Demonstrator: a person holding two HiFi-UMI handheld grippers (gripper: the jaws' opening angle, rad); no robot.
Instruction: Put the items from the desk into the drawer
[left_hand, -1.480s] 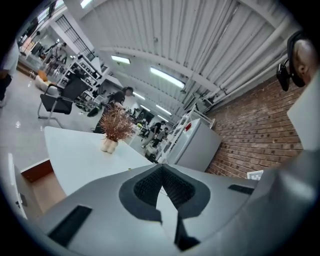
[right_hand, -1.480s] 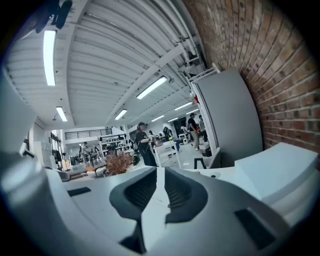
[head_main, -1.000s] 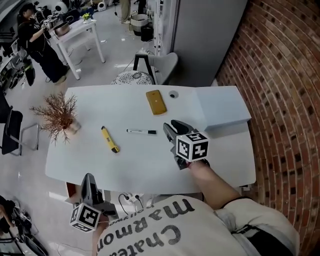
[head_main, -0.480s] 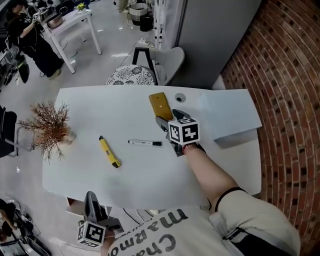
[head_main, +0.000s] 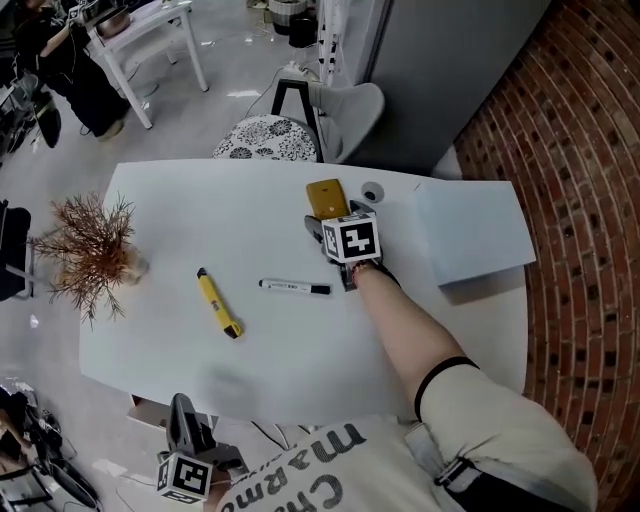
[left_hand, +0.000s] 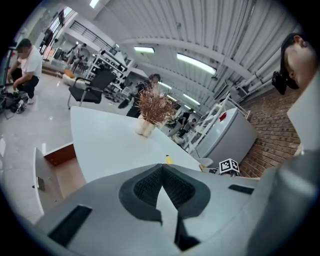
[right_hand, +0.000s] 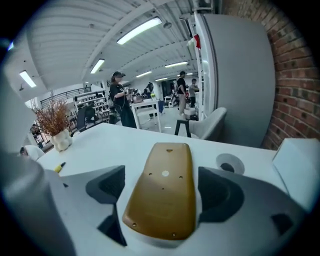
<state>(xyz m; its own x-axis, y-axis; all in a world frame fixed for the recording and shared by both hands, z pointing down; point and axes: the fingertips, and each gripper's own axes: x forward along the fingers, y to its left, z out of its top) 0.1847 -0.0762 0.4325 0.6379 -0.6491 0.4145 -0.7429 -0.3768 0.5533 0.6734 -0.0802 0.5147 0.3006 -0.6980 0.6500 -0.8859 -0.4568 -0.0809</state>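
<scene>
Had just been opening the right tongs (head_main: 335, 218) wide astride the ochre device (head_main: 326, 196) toward 12 o'clock, ungripped, with left tongs (left_hand: 161, 186) closed, empty.

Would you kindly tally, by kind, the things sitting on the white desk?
Markers: 2, a yellow marker and a white marker
Flat devices: 1, the mustard-brown device
Potted plants: 1, the dried plant
Boxes: 1, the white box
Total: 5
</scene>
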